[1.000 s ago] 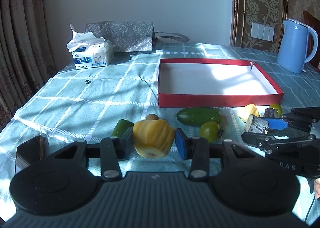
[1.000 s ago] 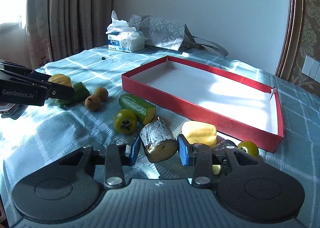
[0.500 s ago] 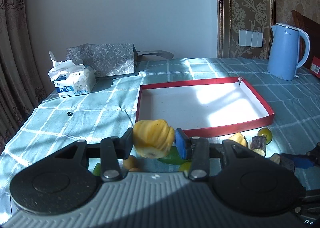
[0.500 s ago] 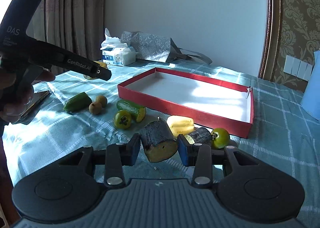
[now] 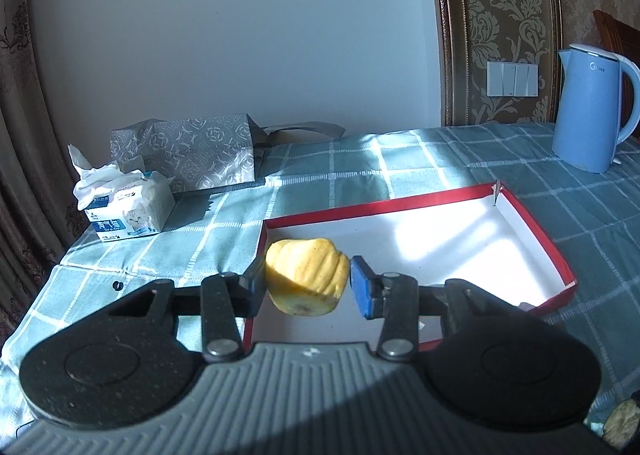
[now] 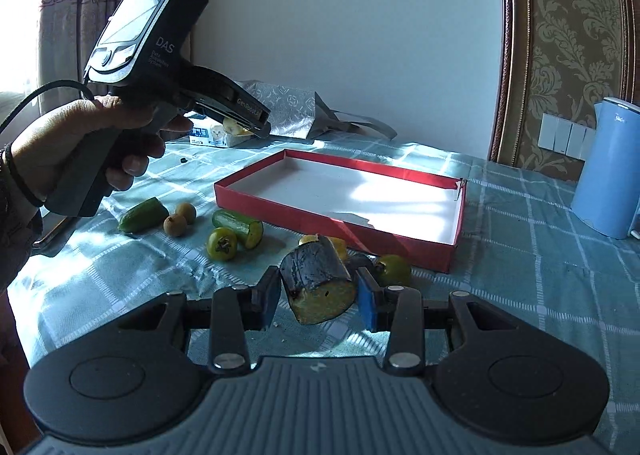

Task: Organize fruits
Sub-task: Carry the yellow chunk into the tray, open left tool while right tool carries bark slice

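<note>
Checked tablecloth [image 6: 520, 239] carries the work. Left gripper [image 5: 307, 282] clamps a yellow chunk [image 5: 306, 275] above the empty red tray [image 5: 532, 235]; right gripper [image 6: 318, 291] clamps a dark chunk [image 6: 316, 279] short of it. Remaining fruits [image 6: 222, 243] lie beyond, unsorted.

The left claw [image 5: 307, 282] is kept closed on a yellow fruit piece [image 5: 306, 281] and held raised. The right claw [image 6: 318, 293] is clamped on a dark-skinned fruit chunk [image 6: 316, 287]. The left claw's handle is gripped by the person's left hand [image 6: 80, 139].
</note>
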`<state>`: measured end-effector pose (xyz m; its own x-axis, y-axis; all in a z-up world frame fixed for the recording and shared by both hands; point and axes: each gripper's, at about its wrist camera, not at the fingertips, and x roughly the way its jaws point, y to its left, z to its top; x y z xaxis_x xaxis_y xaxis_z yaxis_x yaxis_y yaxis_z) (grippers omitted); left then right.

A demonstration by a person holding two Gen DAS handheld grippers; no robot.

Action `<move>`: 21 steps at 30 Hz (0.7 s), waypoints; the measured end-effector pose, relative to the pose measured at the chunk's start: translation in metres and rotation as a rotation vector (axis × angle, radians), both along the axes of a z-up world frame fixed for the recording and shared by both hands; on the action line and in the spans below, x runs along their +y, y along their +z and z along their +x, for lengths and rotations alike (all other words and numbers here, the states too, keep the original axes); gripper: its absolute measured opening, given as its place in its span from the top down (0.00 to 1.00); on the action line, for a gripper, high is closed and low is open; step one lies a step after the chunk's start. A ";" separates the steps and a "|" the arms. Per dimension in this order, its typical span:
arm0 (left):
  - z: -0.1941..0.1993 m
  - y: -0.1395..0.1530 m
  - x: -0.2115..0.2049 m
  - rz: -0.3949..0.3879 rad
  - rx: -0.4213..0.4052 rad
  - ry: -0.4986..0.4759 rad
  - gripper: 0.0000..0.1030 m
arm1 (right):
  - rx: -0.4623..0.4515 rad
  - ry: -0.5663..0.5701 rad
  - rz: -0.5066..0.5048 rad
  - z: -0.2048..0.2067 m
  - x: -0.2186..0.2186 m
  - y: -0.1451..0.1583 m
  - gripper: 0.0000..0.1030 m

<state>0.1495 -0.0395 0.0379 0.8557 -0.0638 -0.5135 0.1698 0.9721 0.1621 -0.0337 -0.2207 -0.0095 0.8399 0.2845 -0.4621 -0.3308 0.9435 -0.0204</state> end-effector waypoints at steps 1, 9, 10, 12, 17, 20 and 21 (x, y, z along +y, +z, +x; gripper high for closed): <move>0.004 -0.001 -0.002 0.005 0.003 0.003 0.61 | 0.000 -0.002 0.000 0.000 -0.001 0.000 0.62; 0.044 -0.019 -0.024 0.037 0.047 0.013 0.61 | -0.005 -0.017 0.003 -0.001 -0.008 0.002 0.62; 0.049 -0.022 -0.026 0.039 0.056 0.014 0.61 | -0.004 -0.019 0.004 -0.001 -0.009 0.002 0.62; 0.060 -0.029 -0.031 0.053 0.071 0.023 0.61 | -0.003 -0.023 0.003 -0.001 -0.011 0.002 0.62; 0.084 -0.046 -0.041 0.071 0.111 0.039 0.61 | 0.000 -0.034 0.002 -0.001 -0.015 0.001 0.62; 0.097 -0.056 -0.045 0.078 0.141 0.054 0.61 | 0.001 -0.039 -0.002 -0.002 -0.017 0.002 0.62; 0.100 -0.059 -0.045 0.082 0.148 0.057 0.61 | 0.002 -0.042 -0.003 -0.002 -0.018 0.002 0.62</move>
